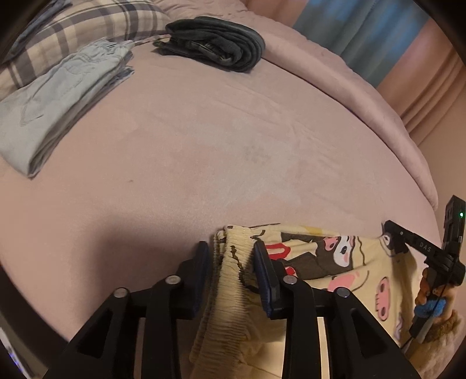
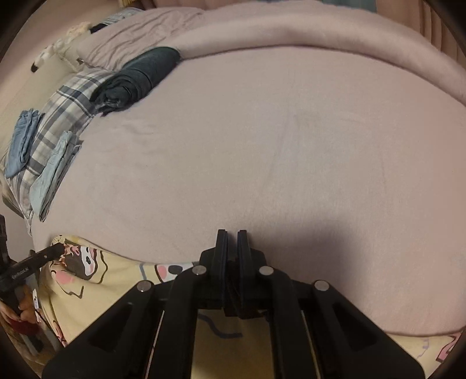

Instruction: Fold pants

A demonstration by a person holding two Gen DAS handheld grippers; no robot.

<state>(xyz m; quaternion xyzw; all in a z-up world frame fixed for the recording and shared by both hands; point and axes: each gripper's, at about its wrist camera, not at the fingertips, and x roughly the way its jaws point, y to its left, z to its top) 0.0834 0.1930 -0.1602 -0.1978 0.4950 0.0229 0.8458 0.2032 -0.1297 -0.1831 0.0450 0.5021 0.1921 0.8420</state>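
Observation:
Yellow cartoon-print pants (image 1: 320, 262) lie at the near edge of a pink bed (image 1: 218, 145). My left gripper (image 1: 231, 252) is shut on their bunched elastic waistband (image 1: 233, 268), which fills the gap between the fingers. My right gripper (image 2: 232, 236) is shut on the pants' edge (image 2: 116, 280); its fingers are nearly together and the fabric runs under them. The right gripper also shows in the left wrist view (image 1: 391, 233) at the pants' far right edge. The left gripper shows in the right wrist view (image 2: 55, 250) at the pants' left corner.
Folded light blue jeans (image 1: 58, 102) lie at the left beside a plaid pillow (image 1: 87, 26). Folded black pants (image 1: 212, 43) lie at the back. A rolled pink blanket (image 2: 320, 32) runs along the far side. Curtains (image 1: 378, 38) hang behind the bed.

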